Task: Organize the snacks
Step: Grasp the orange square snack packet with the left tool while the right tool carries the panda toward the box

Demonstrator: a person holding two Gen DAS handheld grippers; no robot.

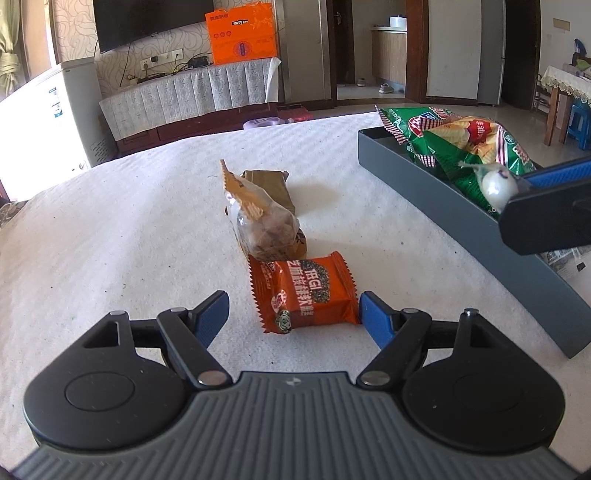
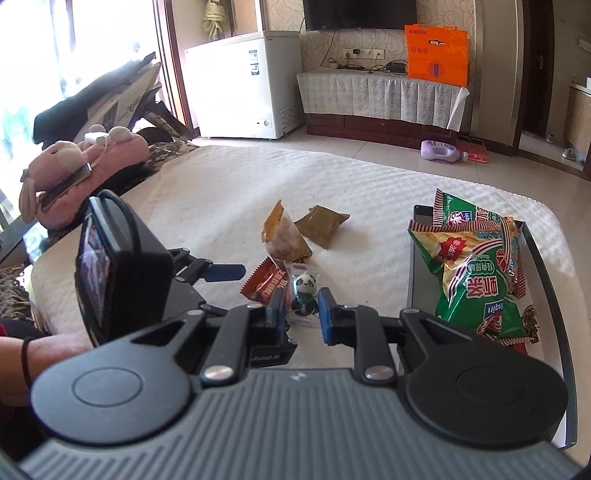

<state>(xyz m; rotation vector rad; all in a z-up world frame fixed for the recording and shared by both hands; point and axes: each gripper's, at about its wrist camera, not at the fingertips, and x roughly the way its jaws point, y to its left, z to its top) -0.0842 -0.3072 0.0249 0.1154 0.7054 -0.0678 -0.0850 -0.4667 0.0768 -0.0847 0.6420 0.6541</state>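
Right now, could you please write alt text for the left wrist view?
The open left claw straddles an orange snack packet on a white cloth; the right claw holds a small wrapped candy over a grey tray of chip bags.

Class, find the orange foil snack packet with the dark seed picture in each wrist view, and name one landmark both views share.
Left wrist view: orange foil snack packet, bottom centre, between the open fingers.
Right wrist view: same packet, centre-left, partly hidden by a finger.
Shared landmark: orange box beside the television.

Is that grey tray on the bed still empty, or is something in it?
Not empty: the grey tray already holds green chip bags, piled above its rim.
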